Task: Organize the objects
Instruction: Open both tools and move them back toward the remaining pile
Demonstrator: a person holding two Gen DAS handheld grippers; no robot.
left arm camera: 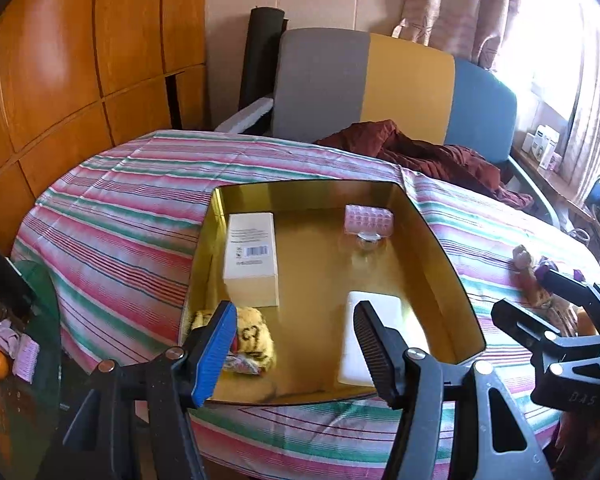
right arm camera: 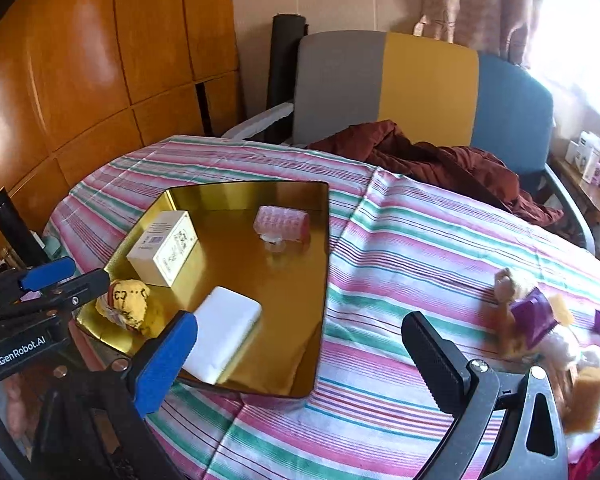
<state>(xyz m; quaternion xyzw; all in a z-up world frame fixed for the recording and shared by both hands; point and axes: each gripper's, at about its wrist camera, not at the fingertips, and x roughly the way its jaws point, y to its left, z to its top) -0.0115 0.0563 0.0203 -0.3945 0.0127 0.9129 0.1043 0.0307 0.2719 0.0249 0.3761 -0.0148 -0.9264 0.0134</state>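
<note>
Both tools are empty: the left tool [left arm camera: 296, 344] stands partly open over the near end of the gold tin [right arm camera: 322, 264], and the right tool [right arm camera: 300, 356] is spread wide above the striped cloth of the table [right arm camera: 400, 240]. The glossy, hard-walled tin holds a rigid white carton [right arm camera: 162, 246], a smooth white block [right arm camera: 224, 332], a bumpy pink roller [right arm camera: 282, 220] and a soft yellow pouch [right arm camera: 130, 304]. The plush doll [right arm camera: 536, 316] lies loose outside on the right, so the right tool should probably grip its soft body squarely and lift it clear of the tin's rim.
</note>
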